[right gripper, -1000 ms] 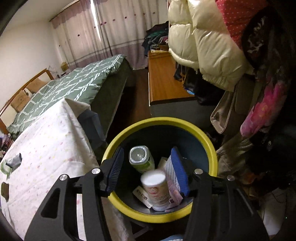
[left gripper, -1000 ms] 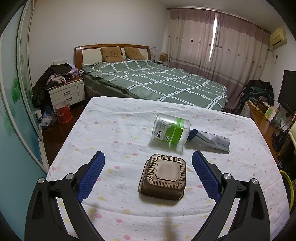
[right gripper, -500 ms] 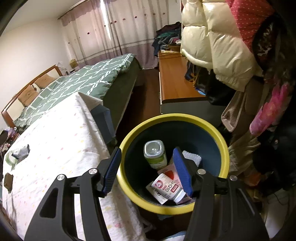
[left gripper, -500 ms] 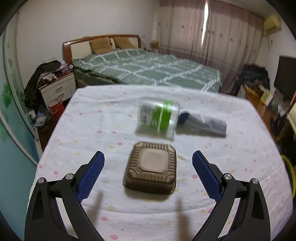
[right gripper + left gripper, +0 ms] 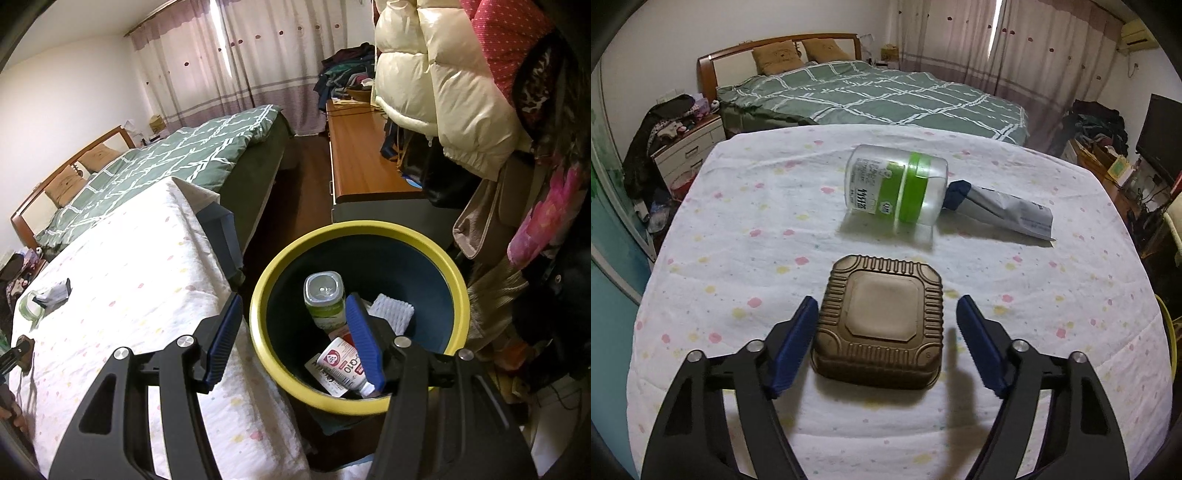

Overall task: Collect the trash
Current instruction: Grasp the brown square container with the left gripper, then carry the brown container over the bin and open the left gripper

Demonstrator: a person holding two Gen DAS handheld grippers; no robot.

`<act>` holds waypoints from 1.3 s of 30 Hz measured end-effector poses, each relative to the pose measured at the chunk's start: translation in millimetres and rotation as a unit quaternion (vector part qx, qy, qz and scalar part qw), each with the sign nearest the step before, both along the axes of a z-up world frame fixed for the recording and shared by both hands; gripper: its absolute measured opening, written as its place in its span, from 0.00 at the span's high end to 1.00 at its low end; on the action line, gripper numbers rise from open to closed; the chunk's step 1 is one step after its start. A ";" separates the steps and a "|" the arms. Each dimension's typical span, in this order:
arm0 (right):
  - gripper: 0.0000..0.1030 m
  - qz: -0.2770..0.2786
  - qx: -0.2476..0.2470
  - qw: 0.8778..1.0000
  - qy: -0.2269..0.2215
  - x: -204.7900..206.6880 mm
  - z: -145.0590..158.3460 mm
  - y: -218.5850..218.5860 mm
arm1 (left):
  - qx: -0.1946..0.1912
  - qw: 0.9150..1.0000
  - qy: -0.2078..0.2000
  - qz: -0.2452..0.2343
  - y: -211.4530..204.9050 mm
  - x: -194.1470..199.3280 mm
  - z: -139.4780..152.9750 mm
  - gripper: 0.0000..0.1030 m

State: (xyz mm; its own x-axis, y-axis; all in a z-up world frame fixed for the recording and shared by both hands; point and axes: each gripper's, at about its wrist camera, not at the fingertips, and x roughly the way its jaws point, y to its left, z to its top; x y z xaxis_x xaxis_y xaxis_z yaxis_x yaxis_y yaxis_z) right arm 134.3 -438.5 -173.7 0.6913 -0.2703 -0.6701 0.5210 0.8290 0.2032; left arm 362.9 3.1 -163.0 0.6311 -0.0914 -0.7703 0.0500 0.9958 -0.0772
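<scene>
A brown ribbed plastic tray [image 5: 881,321] lies upside down on the spotted tablecloth [image 5: 738,229]. My left gripper [image 5: 886,339] is open with its jaws on either side of the tray; the left pad sits close to its edge. Behind it lie a clear jar with a green band [image 5: 897,188] and a grey pouch [image 5: 1008,210]. My right gripper [image 5: 291,343] is open and empty above the yellow-rimmed bin [image 5: 266,295], which holds a bottle [image 5: 325,299], a white tube [image 5: 343,365] and a white foam piece [image 5: 391,312].
A green bed [image 5: 879,96] stands beyond the table. A nightstand [image 5: 687,147] is at the left. A wooden cabinet [image 5: 362,155] and hanging coats [image 5: 443,92] crowd the right of the bin. The table edge [image 5: 236,332] runs next to the bin.
My left gripper moved forward and down until its jaws straddle the brown tray, and they narrowed. My right gripper drew back and left from over the bin; the tube now lies inside.
</scene>
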 end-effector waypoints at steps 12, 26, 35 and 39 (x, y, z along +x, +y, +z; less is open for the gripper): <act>0.46 0.006 -0.005 1.000 -0.008 -5.9 7.7 7.5 | 0.014 0.999 -0.031 -0.028 -14.9 -12.4 10.7 0.38; 0.46 -0.021 -0.003 0.999 -0.034 -35.0 25.0 -34.0 | 0.005 0.987 -0.058 -0.148 -125.2 -60.9 49.7 0.38; 0.46 -0.001 -0.031 0.999 -0.031 -56.1 38.5 -74.2 | 0.011 0.959 -0.059 -0.277 -287.8 -93.5 59.5 0.38; 0.46 -0.004 -0.032 0.999 -0.025 -79.1 36.8 -92.2 | 0.014 0.944 -0.046 -0.327 -356.7 -107.2 52.7 0.38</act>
State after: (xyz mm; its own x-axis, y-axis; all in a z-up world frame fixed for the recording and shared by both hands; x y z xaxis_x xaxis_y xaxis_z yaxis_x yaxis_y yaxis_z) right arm 55.2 -530.7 -136.9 0.7212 -0.3166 -0.6161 0.5182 0.8368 0.1766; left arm 255.7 -353.5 -110.3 0.5114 -0.4645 -0.7230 0.6591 0.7518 -0.0168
